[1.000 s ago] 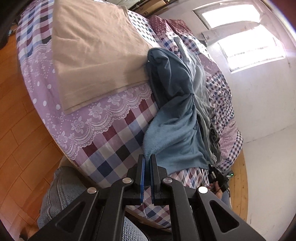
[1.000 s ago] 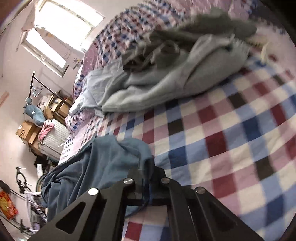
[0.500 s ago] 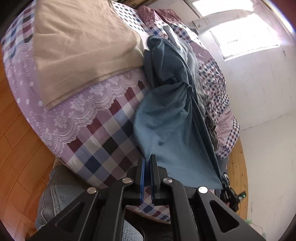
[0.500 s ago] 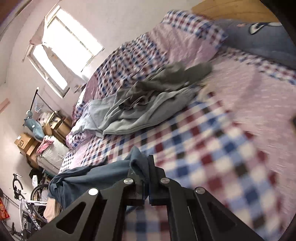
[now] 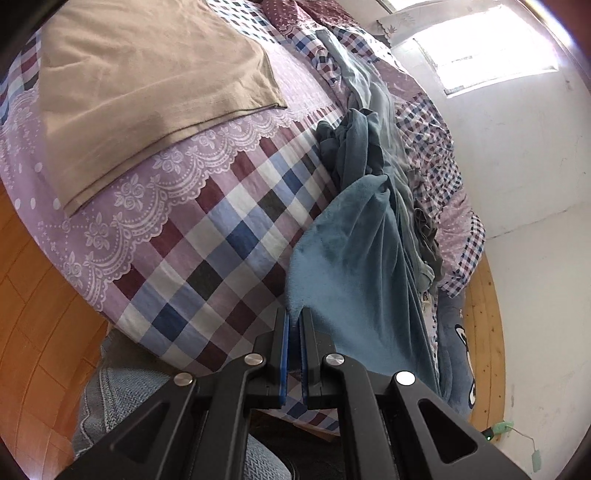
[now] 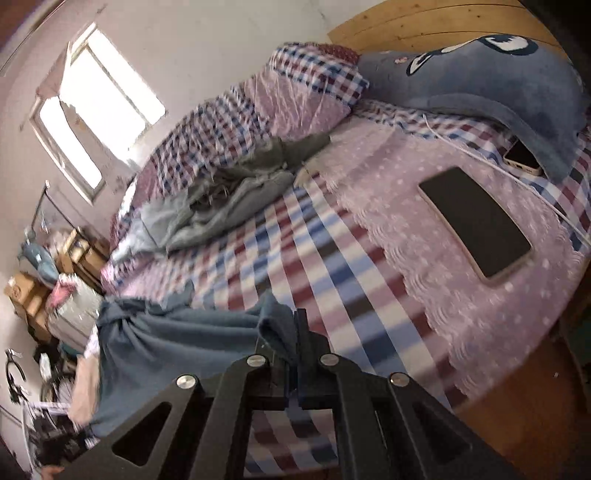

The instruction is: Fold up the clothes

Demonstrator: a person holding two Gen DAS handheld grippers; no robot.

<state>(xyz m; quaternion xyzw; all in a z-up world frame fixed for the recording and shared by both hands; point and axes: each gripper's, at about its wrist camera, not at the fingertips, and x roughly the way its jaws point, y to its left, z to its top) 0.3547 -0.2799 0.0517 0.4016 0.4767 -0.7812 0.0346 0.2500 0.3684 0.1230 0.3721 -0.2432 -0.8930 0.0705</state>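
Both clamped on blue cloth (image 5: 354, 258): left tool (image 5: 294, 317), right tool (image 6: 291, 332); bare bed (image 6: 332, 258) ahead; far view blurred.

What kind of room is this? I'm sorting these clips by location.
Most likely a lived-in bedroom. A bed with a plaid and lace-print bedsheet fills both views, a blue plush pillow lies against the wooden headboard, and loose clothes sit piled near the window.

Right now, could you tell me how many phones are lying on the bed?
2. A large dark phone lies face up on the pink dotted part of the bedcover; a smaller phone peeks from under the blue plush pillow. Clothes could hide others.
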